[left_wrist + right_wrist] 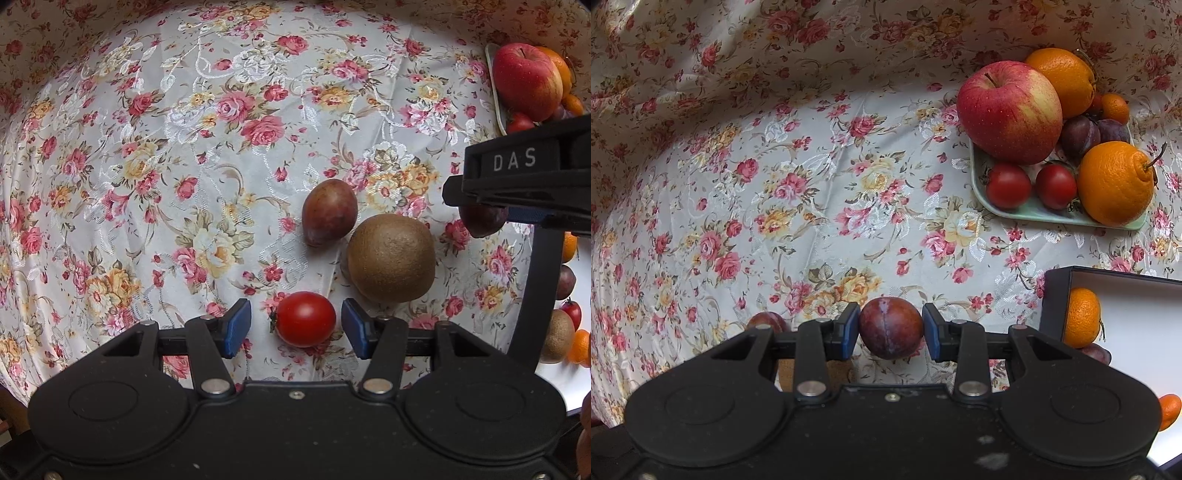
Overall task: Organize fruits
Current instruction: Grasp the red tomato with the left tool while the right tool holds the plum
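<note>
A plum (891,328) is pinched between the blue pads (849,328) of the right gripper (891,328) and is held clear of the floral tablecloth (775,206). A cherry tomato (306,319) lies on the cloth between the spread jaws of the left gripper (295,326); a gap is seen on each side of it, the wider one on the left, and neither pad (238,326) touches it.

Just beyond the tomato, a kiwi (391,259) and a second plum (328,212) rest on the cloth, side by side and nearly touching. The kiwi lies close to the right-hand pad of the left gripper, so little room is left on that side. To the left of this group the cloth is seen open and flat as far as its raised folds at the rim of the view.

In the right wrist view a pale green tray (1038,212) is set at the far right, loaded with an apple (1010,110), two oranges (1115,182), plums and two cherry tomatoes (1008,186). Nearer, at the right edge, a dark-walled box (1054,306) with a white floor is seen, and a mandarin (1082,317) sits against its wall. A wide stretch of bare cloth lies between the held plum and the tray. The dark body of the right gripper (517,184) crosses the right side of the left wrist view, above the kiwi.
</note>
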